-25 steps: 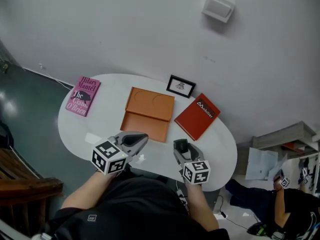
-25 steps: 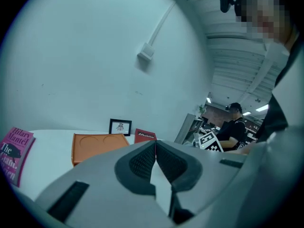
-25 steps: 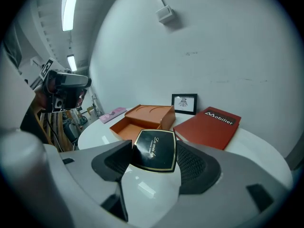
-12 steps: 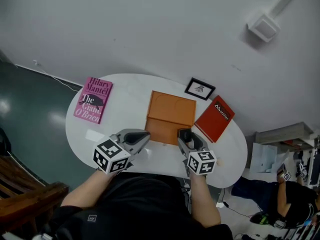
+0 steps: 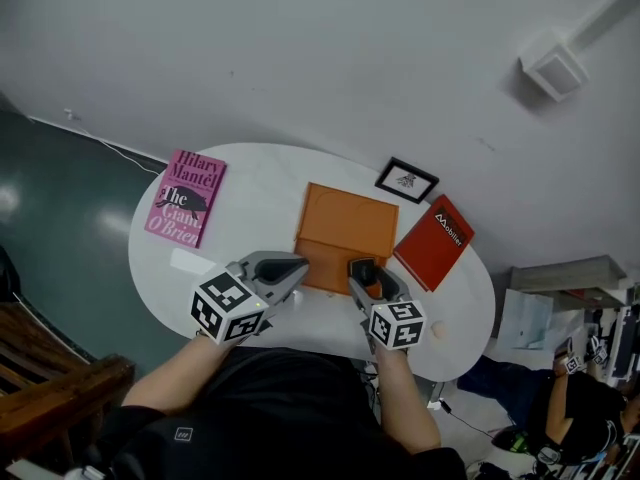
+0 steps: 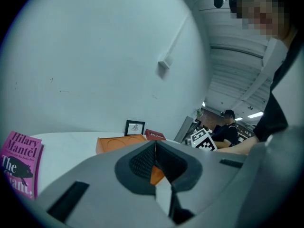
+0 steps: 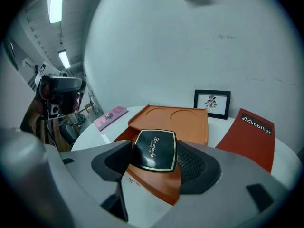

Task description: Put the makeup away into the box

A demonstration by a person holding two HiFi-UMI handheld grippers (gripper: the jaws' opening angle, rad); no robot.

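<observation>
An orange box lies open on the white oval table; its raised part has two round recesses. My right gripper is shut on a black makeup compact with a gold border, held just above the box's near edge. In the head view the right gripper sits over the box's front right part. My left gripper is at the box's front left corner. Its jaws are shut with nothing between them, and the orange box shows beyond them.
A pink book lies at the table's left end. A red book and a small black picture frame lie right of the box. A wooden piece stands left on the floor, and a person sits at lower right.
Both grippers have moved forward to the box's near edge, the right one carrying the compact. The head camera has also shifted, so the table sits differently in view.
</observation>
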